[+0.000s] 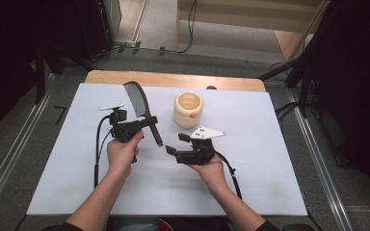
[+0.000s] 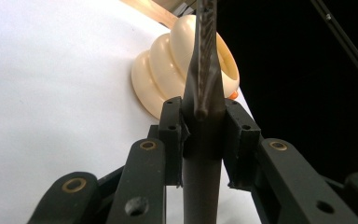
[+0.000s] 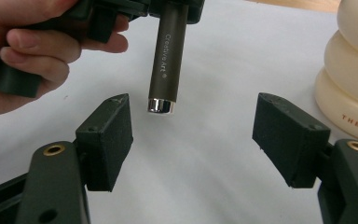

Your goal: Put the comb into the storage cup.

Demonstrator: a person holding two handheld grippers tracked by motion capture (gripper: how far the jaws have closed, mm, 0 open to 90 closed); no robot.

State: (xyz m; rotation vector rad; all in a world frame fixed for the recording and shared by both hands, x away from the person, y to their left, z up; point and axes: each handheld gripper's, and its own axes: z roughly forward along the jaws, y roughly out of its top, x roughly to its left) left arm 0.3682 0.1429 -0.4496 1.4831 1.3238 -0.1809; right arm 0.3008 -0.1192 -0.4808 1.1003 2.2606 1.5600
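The left gripper (image 1: 136, 126) pinched the fan brush (image 1: 142, 109) at mid-handle, left of the cream cup (image 1: 188, 109), bristles up. It looked light, stiff and smooth, so possibly slippery; the bare handle end offered a hold. The right gripper (image 1: 177, 143) stood spread, empty, below the cup.

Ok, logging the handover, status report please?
Left tool shut on brush handle. Right tool open, empty, below handle end. Cream cup close by.
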